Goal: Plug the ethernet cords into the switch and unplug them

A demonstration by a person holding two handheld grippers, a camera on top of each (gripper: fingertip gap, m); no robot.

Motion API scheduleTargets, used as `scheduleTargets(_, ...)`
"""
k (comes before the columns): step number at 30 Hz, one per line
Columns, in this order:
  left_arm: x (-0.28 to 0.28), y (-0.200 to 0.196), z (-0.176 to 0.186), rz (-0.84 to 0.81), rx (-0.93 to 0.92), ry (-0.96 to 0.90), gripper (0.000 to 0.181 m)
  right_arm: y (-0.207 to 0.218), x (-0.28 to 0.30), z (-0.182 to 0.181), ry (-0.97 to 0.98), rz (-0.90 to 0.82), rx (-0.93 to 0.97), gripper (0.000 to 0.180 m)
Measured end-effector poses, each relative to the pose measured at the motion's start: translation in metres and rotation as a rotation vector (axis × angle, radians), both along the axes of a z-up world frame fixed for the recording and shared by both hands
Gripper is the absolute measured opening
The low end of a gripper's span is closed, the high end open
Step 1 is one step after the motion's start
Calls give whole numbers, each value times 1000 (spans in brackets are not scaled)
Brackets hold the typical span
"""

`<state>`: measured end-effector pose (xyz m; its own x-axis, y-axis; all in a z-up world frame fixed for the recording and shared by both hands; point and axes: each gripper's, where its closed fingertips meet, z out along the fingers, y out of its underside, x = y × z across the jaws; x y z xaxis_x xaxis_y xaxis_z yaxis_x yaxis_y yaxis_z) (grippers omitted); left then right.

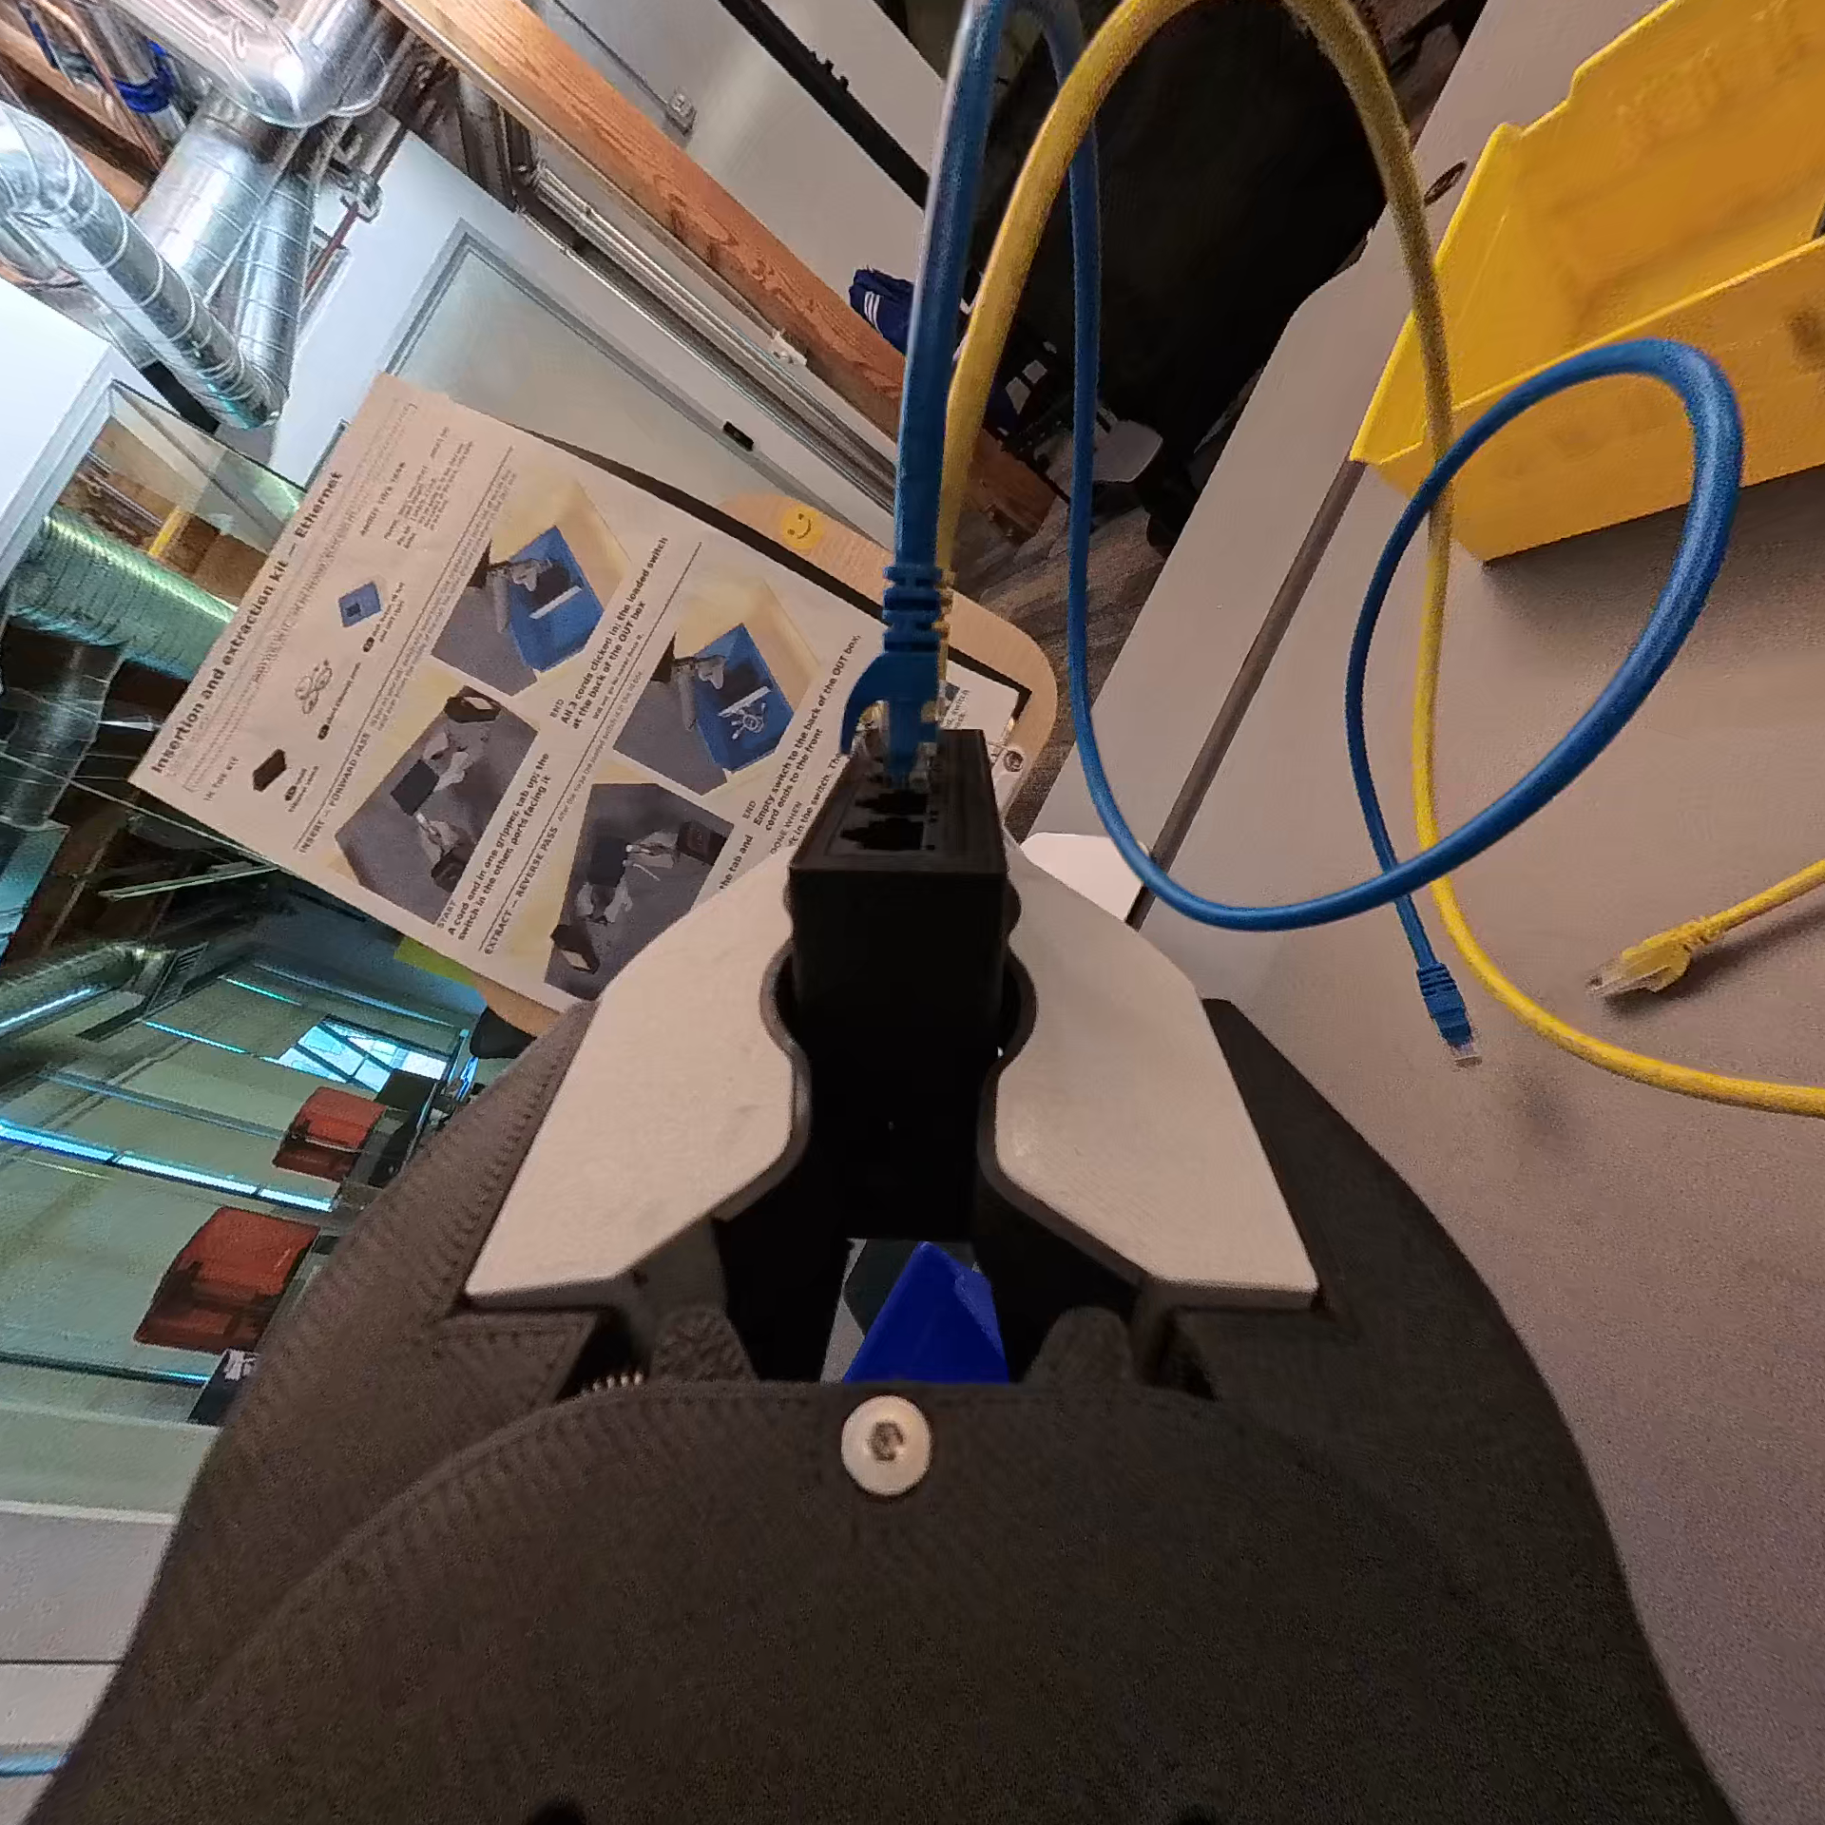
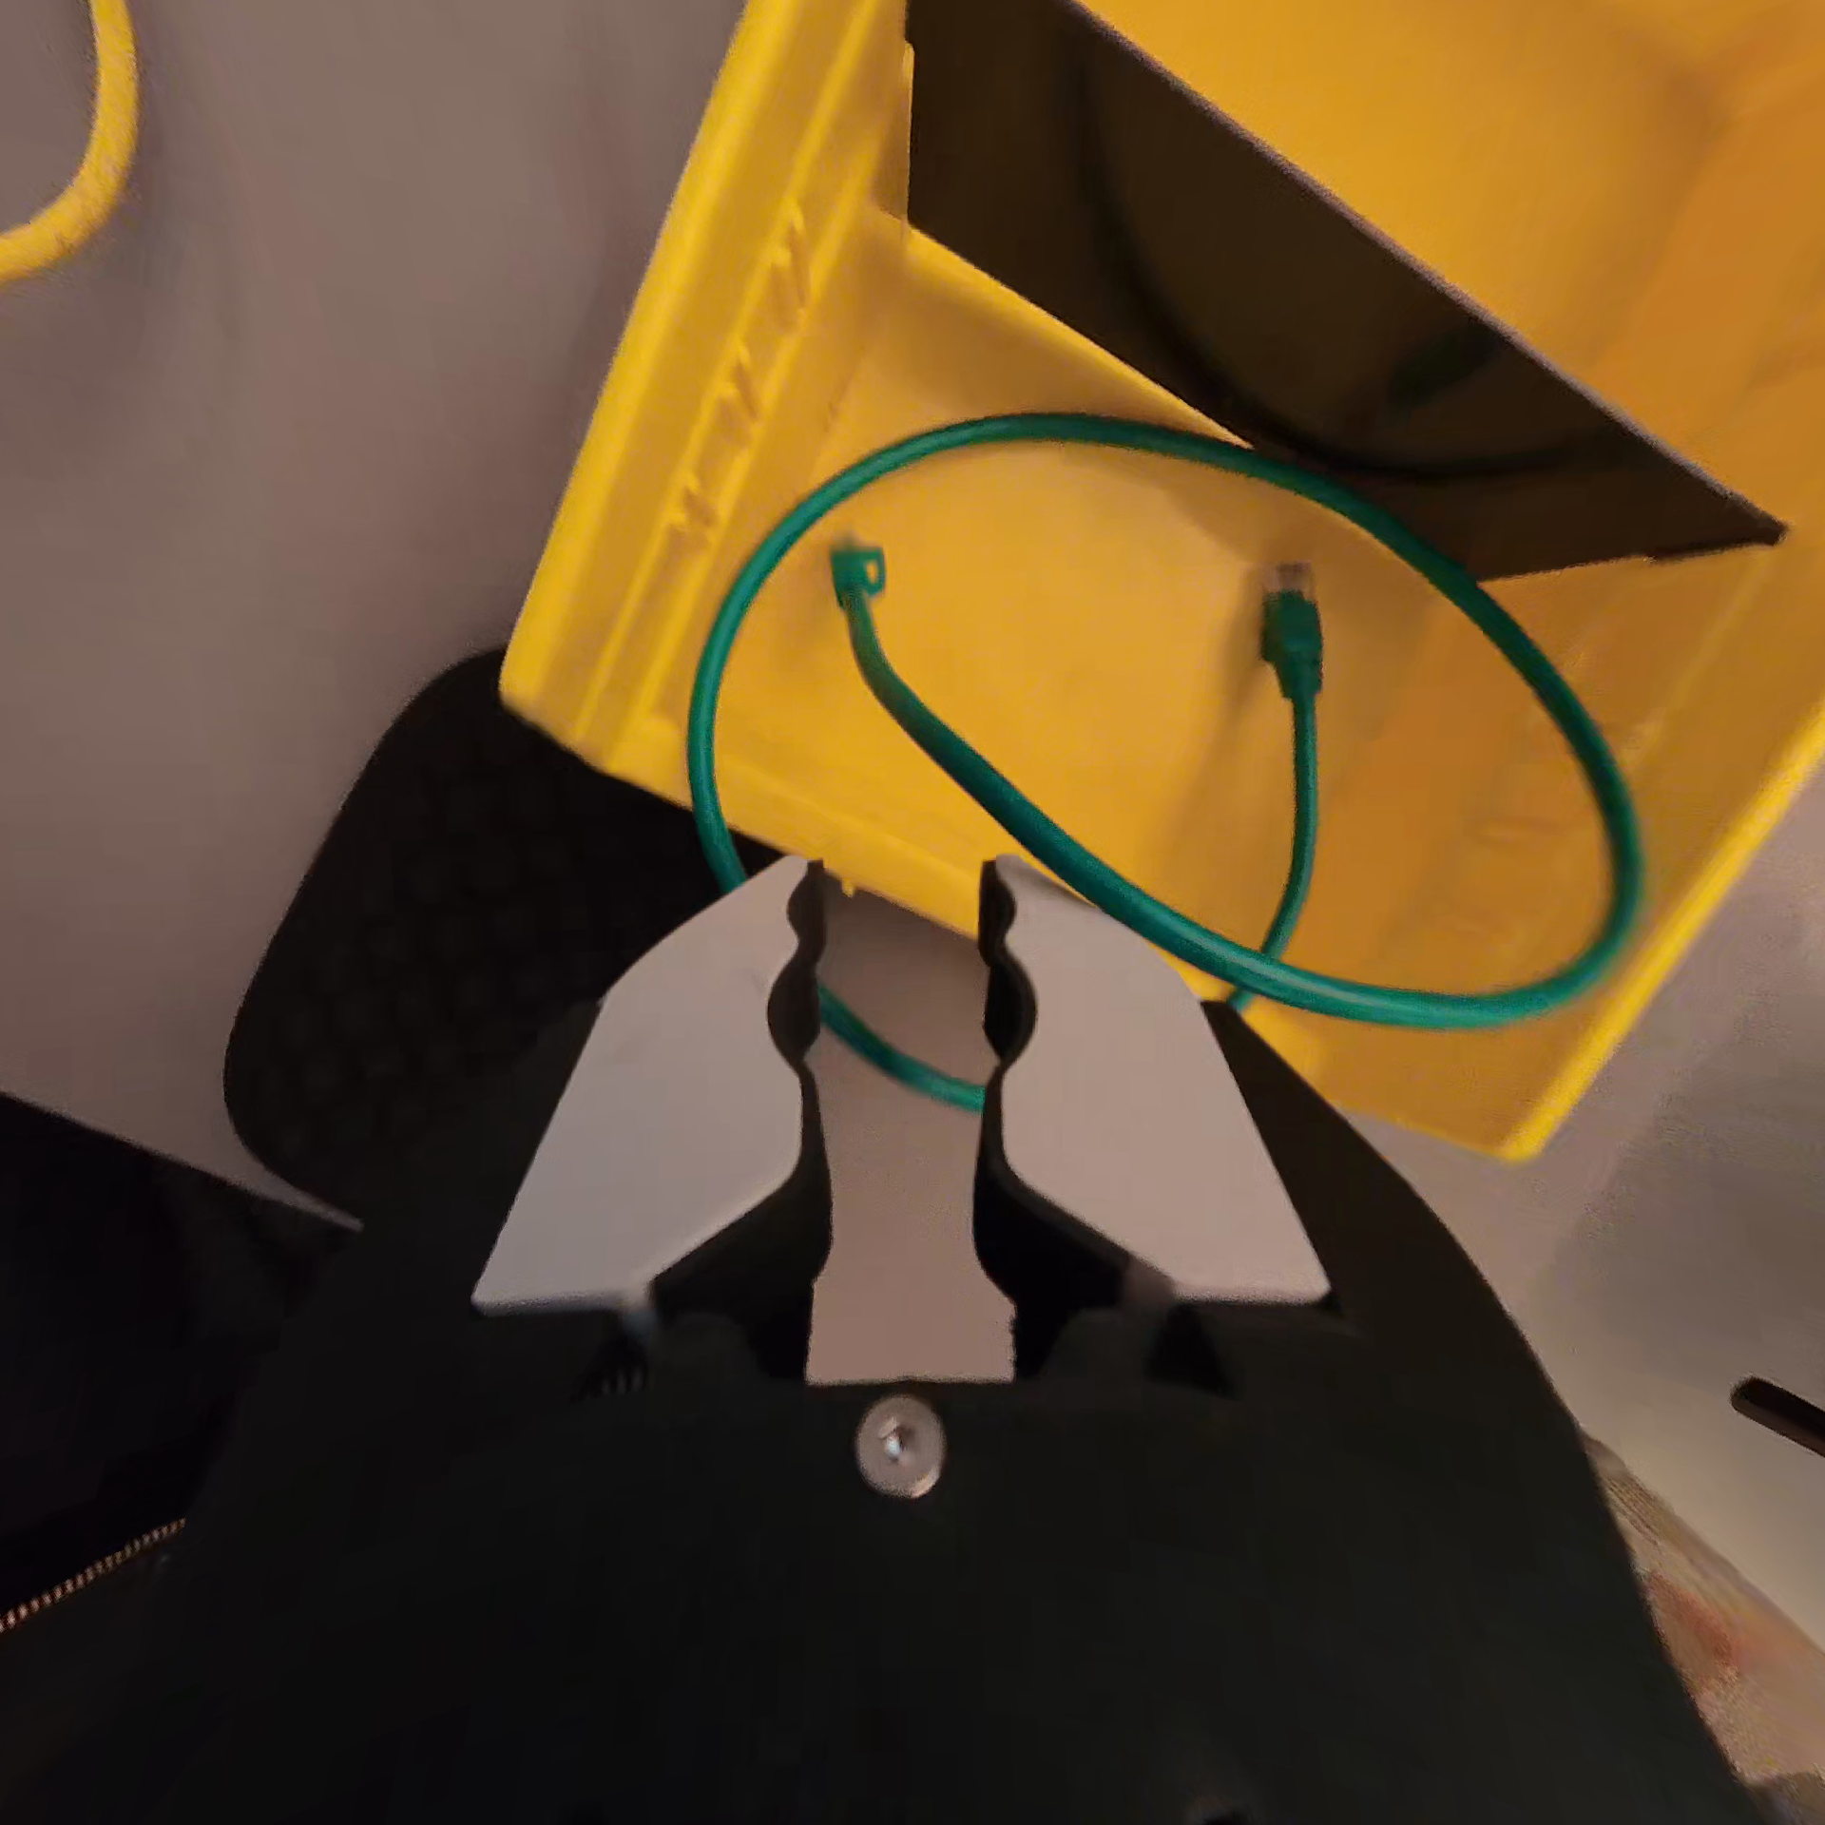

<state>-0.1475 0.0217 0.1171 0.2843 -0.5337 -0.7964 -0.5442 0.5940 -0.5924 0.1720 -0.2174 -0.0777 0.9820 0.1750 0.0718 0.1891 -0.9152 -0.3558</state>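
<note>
Left gripper [image 1: 897, 894]: I have it clamped on the black switch [image 1: 904, 948], ports facing away. Blue cord [image 1: 933, 395] and yellow cord [image 1: 997, 326] sit plugged into it, looping over the grey table [image 1: 1580, 1234]; their free ends hang loose. Right gripper [image 2: 897, 874]: fingers parted, holding nothing, above the green cord [image 2: 1165, 918] coiled in the yellow bin [image 2: 751, 415].
</note>
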Motion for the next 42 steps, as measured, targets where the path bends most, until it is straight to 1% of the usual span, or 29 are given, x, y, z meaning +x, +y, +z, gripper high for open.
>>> scheduleTargets(1,1,0,-1,0,2,3,30,-7,1,6,-5,14,12,31)
scheduleTargets(4,7,5,-9,53,70,60,30,-29,6,19,-92,80,68,40)
scheduleTargets(7,20,5,-22,76,161,135,29,-29,-8,25,-172,245,254,50)
scheduleTargets(8,25,5,-28,83,179,160,29,-28,-14,22,-191,290,299,56)
scheduleTargets(10,32,5,-38,99,236,215,29,-26,-14,9,-307,359,341,65)
scheduleTargets(12,39,4,-48,98,271,253,29,-22,-7,-4,-412,392,338,66)
scheduleTargets(13,42,3,-51,94,277,263,30,-19,0,-10,-451,380,325,66)
scheduleTargets(15,47,0,-55,90,303,287,30,-16,9,-21,-461,360,276,64)
scheduleTargets(16,48,-1,-56,90,321,297,30,-14,12,-23,-466,361,265,49)
scheduleTargets(18,51,-5,-58,79,334,310,30,-11,9,-26,-443,393,250,24)
scheduleTargets(22,51,-7,-58,77,327,318,30,-1,4,-24,-377,396,194,20)
scheduleTargets(27,48,-13,-51,59,299,289,30,23,-8,-5,-238,368,144,13)
scheduleTargets(29,47,-16,-47,52,304,280,30,23,-9,-9,-158,345,30,13)
scheduleTargets(32,49,-23,-44,37,317,268,30,19,-10,-21,-97,345,-99,15)
scheduleTargets(35,49,-23,-43,33,314,264,30,5,-4,-35,-99,322,-218,29)
scheduleTargets(36,49,-22,-44,33,309,262,30,2,-4,-38,-94,321,-220,30)
scheduleTargets(38,47,-19,-44,40,298,260,30,4,-6,-35,-93,326,-151,43)
scheduleTargets(39,47,-17,-44,44,293,256,30,4,-8,-29,-85,337,-101,45)
scheduleTargets(42,44,-14,-43,46,264,243,30,7,-12,7,-15,349,122,53)
